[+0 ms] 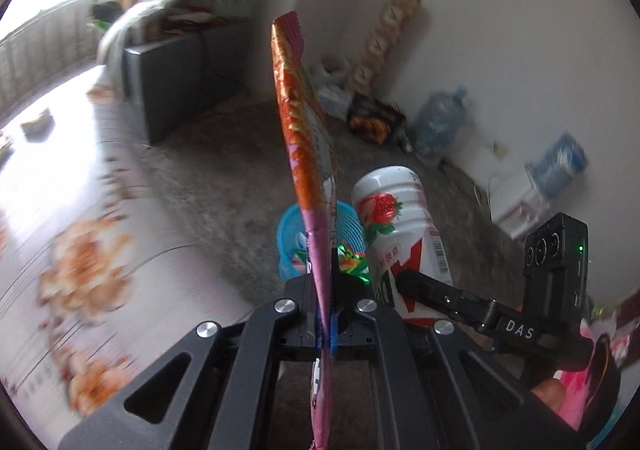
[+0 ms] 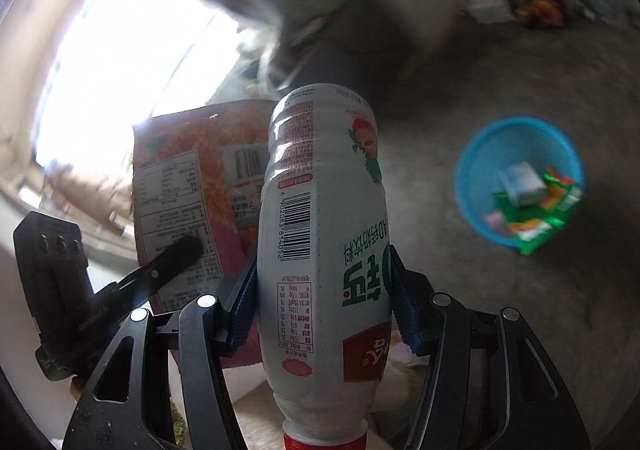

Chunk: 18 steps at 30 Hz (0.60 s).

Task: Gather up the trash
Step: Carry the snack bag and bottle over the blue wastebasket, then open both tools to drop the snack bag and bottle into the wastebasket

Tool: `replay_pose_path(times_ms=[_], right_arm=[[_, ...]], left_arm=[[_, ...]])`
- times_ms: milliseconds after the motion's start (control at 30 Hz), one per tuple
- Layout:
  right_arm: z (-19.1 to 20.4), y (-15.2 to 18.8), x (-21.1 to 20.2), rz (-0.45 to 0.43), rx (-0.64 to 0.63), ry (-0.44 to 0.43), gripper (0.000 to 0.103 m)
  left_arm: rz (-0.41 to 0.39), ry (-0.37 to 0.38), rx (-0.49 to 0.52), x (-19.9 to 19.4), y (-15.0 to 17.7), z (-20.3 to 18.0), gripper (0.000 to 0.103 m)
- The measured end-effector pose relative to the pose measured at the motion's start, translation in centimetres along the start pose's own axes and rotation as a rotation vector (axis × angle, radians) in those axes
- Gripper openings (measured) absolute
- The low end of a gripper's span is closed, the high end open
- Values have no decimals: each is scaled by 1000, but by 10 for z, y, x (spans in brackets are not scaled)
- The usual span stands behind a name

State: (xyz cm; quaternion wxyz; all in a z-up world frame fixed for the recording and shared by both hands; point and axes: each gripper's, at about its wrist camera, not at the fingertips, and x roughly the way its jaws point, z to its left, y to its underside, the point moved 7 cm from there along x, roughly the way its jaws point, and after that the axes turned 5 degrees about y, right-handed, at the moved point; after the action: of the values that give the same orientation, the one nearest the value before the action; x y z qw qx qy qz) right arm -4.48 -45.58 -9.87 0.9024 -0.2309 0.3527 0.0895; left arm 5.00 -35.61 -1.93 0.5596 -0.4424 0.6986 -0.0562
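Above the grey concrete floor (image 1: 224, 177), both grippers are carrying trash near a blue basket (image 2: 480, 169). The left gripper (image 1: 325, 314) is pinching a flat pink and orange snack wrapper (image 1: 300, 137) with its jaws fully closed on it, so the wrapper is standing edge-on and rising out of the grip in the left wrist view. The right gripper (image 2: 322, 290) is holding a white strawberry drink bottle (image 2: 320, 217) upside down, with its red cap toward the camera and its base pointing away; the jaws are standing about half open, and their blue pads (image 2: 404, 314) are pressing on both sides of the bottle's body. In the right wrist view the wrapper is showing its printed back just left of the bottle, with the left gripper's black finger in front of it. The basket is sitting on the floor to the right of the bottle, already containing green wrappers (image 2: 536, 217) and a small pale carton (image 2: 522, 183). Water jugs (image 1: 438, 121) are leaning by the far wall in the left wrist view, and a floral bedspread (image 1: 80, 270) is blurring along the left edge.
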Motion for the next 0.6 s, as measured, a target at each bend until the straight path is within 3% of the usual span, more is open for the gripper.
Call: replay_pose_path(times_ms=[133, 367, 533, 567, 600], right_arm=[[-57, -9, 4, -18, 150, 54, 55], [-138, -27, 51, 30, 376, 82, 55], [-176, -43, 80, 54, 505, 55, 55], [-185, -48, 90, 61, 524, 51, 57], [-196, -52, 105, 85, 560, 39, 58]], left_arm=[[98, -13, 40, 64, -9, -16, 2], [274, -111, 88, 182, -15, -17, 2], [327, -163, 121, 239, -24, -12, 3], [326, -149, 111, 251, -27, -12, 7], [330, -134, 98, 261, -29, -10, 25]])
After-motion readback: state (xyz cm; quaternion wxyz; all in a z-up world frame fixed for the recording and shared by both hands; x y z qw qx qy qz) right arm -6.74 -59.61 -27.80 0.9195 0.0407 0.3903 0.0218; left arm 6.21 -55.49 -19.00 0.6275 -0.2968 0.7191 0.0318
